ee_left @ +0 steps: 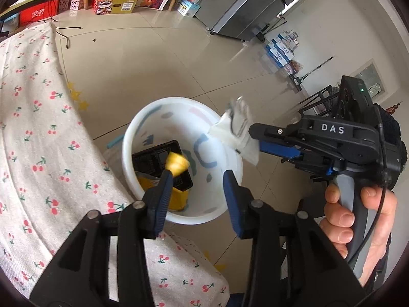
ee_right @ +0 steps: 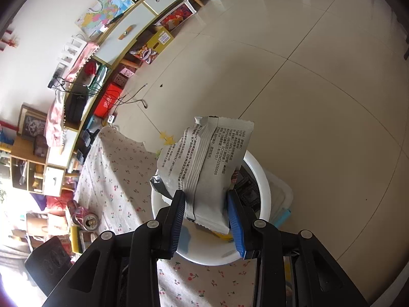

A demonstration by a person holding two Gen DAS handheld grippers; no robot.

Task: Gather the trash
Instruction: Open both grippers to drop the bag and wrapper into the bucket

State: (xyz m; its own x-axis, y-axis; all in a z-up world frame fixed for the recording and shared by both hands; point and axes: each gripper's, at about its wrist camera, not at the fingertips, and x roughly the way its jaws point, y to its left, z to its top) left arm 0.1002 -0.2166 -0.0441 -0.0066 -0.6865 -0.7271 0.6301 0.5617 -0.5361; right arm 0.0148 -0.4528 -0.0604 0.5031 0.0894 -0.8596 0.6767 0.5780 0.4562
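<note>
"DAS" lettering on right gripper (ee_left: 251, 138)

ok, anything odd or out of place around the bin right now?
One thing: a small yellow scrap sits blurred at the fingertip of the open left tongs, above the white bin, not yet inside. The right tongs hold a grey snack wrapper over the bin.

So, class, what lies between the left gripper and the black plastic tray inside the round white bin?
A small blurred yellow scrap, by the left gripper, over the black tray; left wrist view.
</note>
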